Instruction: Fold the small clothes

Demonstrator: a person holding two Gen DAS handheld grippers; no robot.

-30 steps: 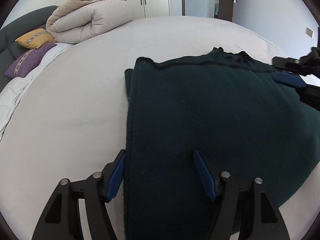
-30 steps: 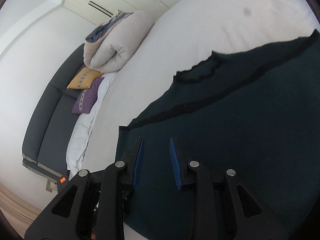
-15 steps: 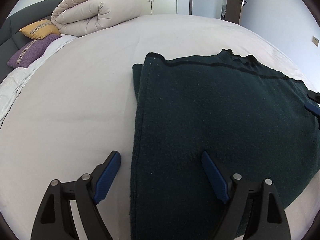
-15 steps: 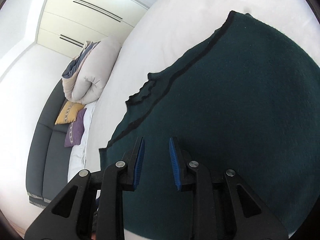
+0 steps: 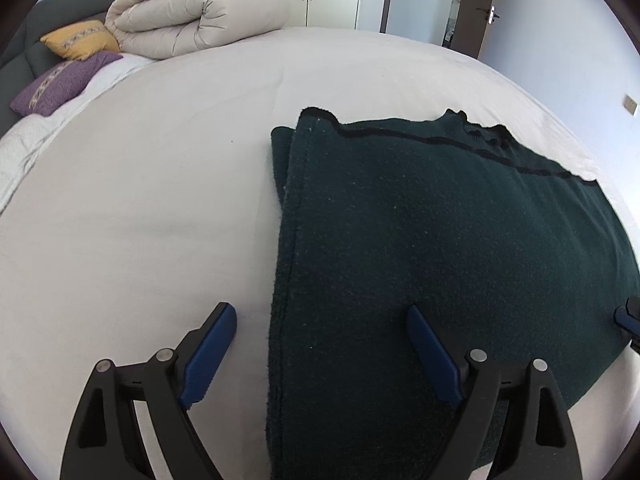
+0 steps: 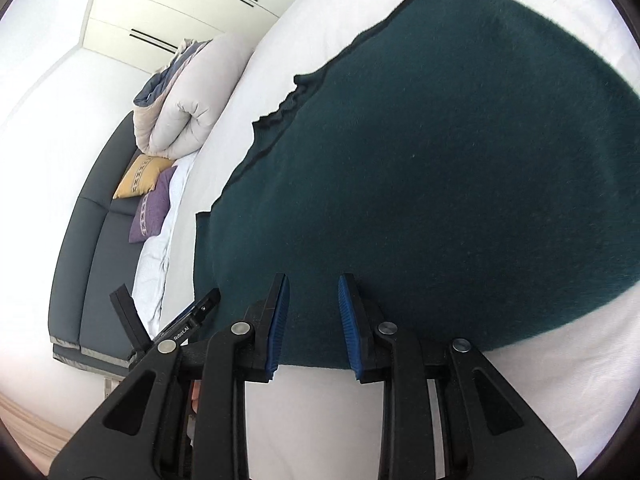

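A dark green knit sweater point(image 5: 440, 240) lies flat on the white bed, its sides folded in, black trim at the neckline at the far end. My left gripper point(image 5: 320, 320) is wide open and empty, straddling the sweater's near left edge. In the right wrist view the sweater point(image 6: 440, 160) fills most of the frame. My right gripper point(image 6: 312, 292) is open with a narrow gap and empty, at the sweater's near hem. A tip of the right gripper shows at the right edge of the left wrist view point(image 5: 628, 320).
The white bed sheet point(image 5: 140, 200) stretches to the left. A rolled beige duvet point(image 5: 192, 20), a yellow pillow point(image 5: 80, 40) and a purple pillow point(image 5: 60, 84) lie at the head, by a dark headboard point(image 6: 92, 248). Wardrobes and a door stand behind.
Both grippers have pulled back toward the sweater's near hem. The right gripper has left the far side of the left wrist view and now shows only at its right edge.
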